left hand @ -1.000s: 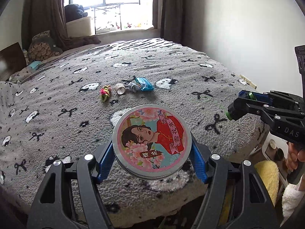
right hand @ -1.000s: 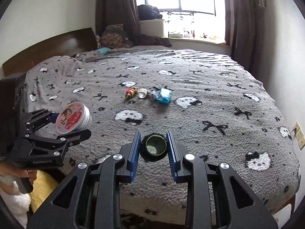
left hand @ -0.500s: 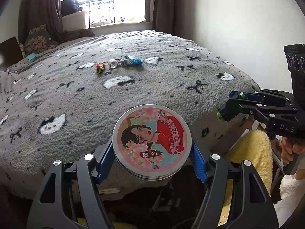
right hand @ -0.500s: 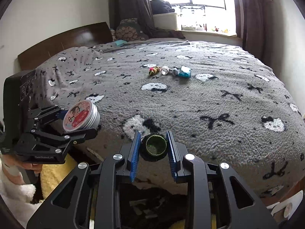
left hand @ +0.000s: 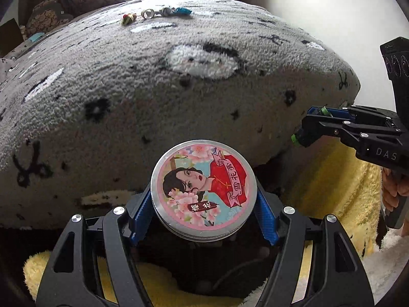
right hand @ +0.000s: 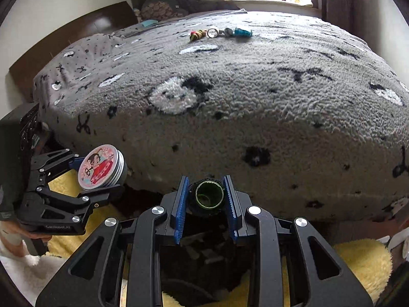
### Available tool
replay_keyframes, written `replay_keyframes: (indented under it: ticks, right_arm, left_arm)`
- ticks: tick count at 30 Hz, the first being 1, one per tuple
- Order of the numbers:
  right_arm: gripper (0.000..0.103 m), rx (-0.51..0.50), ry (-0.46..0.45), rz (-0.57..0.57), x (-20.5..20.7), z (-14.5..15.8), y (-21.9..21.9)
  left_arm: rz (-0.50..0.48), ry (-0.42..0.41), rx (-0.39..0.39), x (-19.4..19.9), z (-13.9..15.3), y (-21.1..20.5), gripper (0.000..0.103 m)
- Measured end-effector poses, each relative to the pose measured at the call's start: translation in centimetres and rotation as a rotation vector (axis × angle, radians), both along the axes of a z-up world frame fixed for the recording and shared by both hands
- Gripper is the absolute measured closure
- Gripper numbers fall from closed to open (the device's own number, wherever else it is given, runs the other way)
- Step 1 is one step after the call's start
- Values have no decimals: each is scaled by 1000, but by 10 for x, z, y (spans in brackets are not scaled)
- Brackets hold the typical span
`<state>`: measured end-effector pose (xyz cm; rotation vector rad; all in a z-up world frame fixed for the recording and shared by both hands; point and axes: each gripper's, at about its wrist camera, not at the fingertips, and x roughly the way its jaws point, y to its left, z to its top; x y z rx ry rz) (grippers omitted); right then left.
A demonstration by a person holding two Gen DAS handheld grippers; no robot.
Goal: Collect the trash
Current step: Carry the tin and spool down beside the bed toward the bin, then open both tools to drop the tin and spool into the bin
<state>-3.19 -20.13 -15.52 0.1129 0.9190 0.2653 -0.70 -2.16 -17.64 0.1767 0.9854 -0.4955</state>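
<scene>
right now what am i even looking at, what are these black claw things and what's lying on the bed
These are two handheld grabbing tools, one in each of a person's hands, with no robot behind them. Each carries a wide-angle camera that looks out along its two fingers, so each picture shows its own claw at the bottom and the other one at the side.

The left claw is shut on a round tin with a painted lady on the lid. The right claw is shut on a small green ring-shaped piece.

Both are held low, in front of the edge of a bed with a grey fuzzy blanket. Far back on it lies a short row of small items: a coloured bundle, a pale ring, something small and a blue piece.
</scene>
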Motion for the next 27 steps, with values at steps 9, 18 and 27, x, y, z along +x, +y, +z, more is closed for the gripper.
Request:
replay_keyframes:
  ticks: [9,18,27]
  right_arm:
    - [75,40,135,-21,7,-52,-1]
    - [75,28,259,-30,1,-95,11]
    - [75,31,361,-21,11,-122,17]
  left_arm:
    - [8,124,51,2,-61,-5,37]
    - [-28,284,62,-10,-113,-12,37]
    - [-19,360,60,-5,-133,-4,37]
